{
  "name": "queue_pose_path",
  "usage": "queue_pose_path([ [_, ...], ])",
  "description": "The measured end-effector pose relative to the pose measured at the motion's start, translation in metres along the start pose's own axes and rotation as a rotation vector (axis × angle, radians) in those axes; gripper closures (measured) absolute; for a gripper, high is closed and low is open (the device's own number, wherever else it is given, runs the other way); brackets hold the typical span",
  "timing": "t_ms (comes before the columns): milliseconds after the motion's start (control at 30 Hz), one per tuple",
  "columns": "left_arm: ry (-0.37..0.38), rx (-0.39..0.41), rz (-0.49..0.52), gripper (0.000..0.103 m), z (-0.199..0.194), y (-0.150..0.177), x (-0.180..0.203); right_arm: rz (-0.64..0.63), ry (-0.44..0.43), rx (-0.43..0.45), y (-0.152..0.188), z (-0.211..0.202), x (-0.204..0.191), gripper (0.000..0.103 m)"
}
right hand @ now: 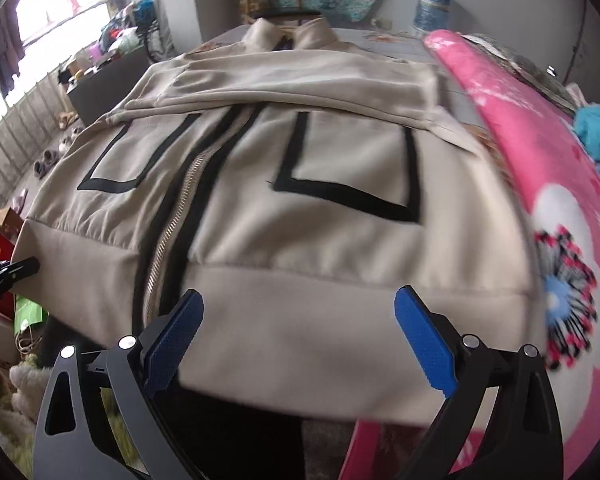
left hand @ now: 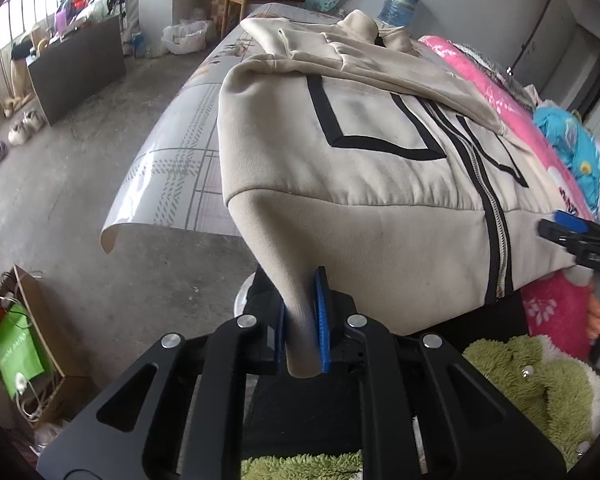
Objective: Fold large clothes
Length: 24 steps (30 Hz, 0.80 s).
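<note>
Room: bedroom with a grey floor (left hand: 100,184), a window with rails on the left, and a bed (left hand: 172,176) in the middle.
Jacket: big beige jacket (left hand: 360,184) lies flat on the bed, front side up, sleeves folded across its chest.
Jacket marks: black line shapes on both sides and a silver zipper (right hand: 180,216) with black edges down the middle.
Bottom band: wide, plain band faces the cameras, and its left corner is pulled up off the bed.
Left gripper: left gripper (left hand: 302,328) is pinched tight on that left corner; the cloth sits squeezed between its blue pads (left hand: 322,320).
Right gripper: right gripper (right hand: 300,340) has its blue fingers (right hand: 420,340) far apart, one on each side of the band near the right end; they do not press the cloth.
Bed cover: grey and white sheet with check lines, under the jacket.
Pink blanket: pink blanket (right hand: 540,200) with flowers lies just beside the jacket on the right.
Green toy: fluffy green toy (left hand: 532,376) sits near the bed's near edge.
Far back: blue water bottle (left hand: 400,4) stands behind the bed.
</note>
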<state>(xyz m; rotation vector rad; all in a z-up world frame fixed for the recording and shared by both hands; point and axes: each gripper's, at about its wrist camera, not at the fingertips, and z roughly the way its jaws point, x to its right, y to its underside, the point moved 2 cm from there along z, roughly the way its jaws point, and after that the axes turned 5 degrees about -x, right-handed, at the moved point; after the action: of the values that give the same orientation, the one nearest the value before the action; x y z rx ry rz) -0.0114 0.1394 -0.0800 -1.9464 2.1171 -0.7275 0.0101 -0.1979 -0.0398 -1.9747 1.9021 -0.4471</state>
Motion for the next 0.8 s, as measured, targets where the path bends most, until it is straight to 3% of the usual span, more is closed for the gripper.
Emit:
queue_pose_path([
  [300,-0.005,-0.007,0.017,0.091,-0.003,0.002,-0.001,0.161,0.038,-0.051,0.041,-0.023,0.057,0.010],
  [533,-0.014,-0.012,0.021,0.091,-0.002,0.003,0.000,0.238,0.028,-0.039,0.046,-0.024,0.085,0.013],
  [733,-0.019,-0.012,0.023,0.091,-0.002,0.003,0.001,0.354,-0.051,-0.060,0.050,-0.007,0.113,0.026],
  [800,-0.021,-0.014,0.023,0.091,-0.002,0.004,0.000,0.382,-0.086,-0.065,0.053,-0.001,0.119,0.035],
])
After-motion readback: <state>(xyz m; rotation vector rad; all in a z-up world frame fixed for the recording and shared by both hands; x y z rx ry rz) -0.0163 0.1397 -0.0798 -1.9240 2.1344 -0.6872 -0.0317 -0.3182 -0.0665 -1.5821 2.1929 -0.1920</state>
